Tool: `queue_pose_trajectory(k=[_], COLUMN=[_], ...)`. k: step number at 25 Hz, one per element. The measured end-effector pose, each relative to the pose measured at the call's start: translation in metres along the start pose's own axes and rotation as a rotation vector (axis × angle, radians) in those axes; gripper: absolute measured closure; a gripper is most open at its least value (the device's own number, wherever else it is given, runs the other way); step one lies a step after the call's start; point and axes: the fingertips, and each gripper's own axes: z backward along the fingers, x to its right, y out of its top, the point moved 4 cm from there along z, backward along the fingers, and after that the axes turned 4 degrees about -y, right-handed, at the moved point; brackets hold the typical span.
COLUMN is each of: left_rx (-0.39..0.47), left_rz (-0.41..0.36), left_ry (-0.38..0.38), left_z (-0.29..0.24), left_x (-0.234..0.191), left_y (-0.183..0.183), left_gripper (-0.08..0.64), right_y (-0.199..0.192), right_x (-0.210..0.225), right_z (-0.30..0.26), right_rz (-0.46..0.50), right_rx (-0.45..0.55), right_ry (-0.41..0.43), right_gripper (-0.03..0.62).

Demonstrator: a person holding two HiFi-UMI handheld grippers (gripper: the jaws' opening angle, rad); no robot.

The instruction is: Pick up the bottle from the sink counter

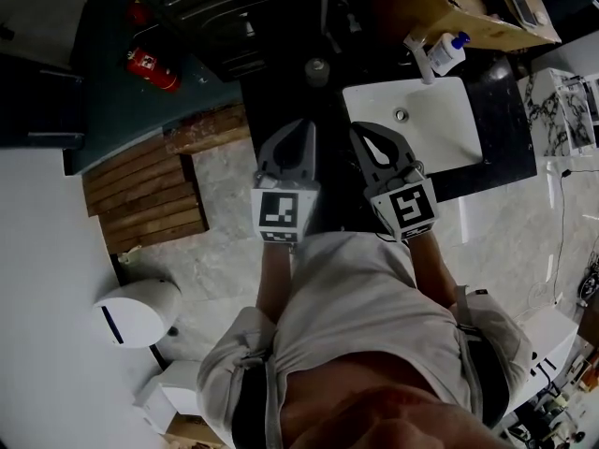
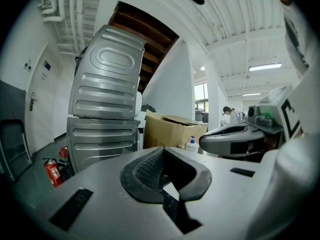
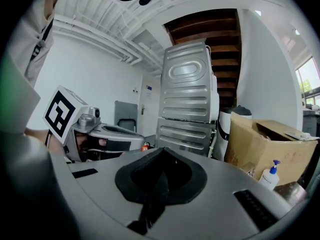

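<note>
The black bench (image 1: 501, 129) runs along your right side, with the white rectangular sink basin (image 1: 440, 124) set into it; at the far left of it rise two stacked grey ribbed-metal machines (image 2: 105, 109); a brown cardboard box (image 1: 449, 3) sits at the far end of the bench, beyond the basin; a slatted wooden pallet (image 1: 145, 195) lies on the pale floor to your left; nearer you on that side stands a white round bin (image 1: 136, 311).

You hold both tools side by side in front of your body, short of the basin; your left hand-held gripper (image 1: 301, 124) has its jaws pressed together with nothing between them; your right hand-held gripper (image 1: 360, 127) is likewise closed and carries nothing.

A red fire extinguisher (image 1: 154, 68) lies on the dark floor at the far left; a white tap (image 1: 421, 59) stands at the far rim of the basin; the white pump bottle with the blue cap (image 1: 449, 52) stands upright on the bench just right of that tap, close against the cardboard box, well apart from both of your tools.
</note>
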Motion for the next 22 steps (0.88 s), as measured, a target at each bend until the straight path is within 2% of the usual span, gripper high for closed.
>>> queue_pose_trajectory(k=[22], left_rx=[-0.100], left_rz=[0.057], left_ry=[0.037], left_z=[-0.043], left_x=[-0.024], left_y=[-0.048], left_gripper=[0.557], right_y=[-0.048], right_x=[0.022], right_z=[-0.046], right_rz=[-0.045], right_rx=[-0.089], right_ry=[0.073], right_gripper=[0.600])
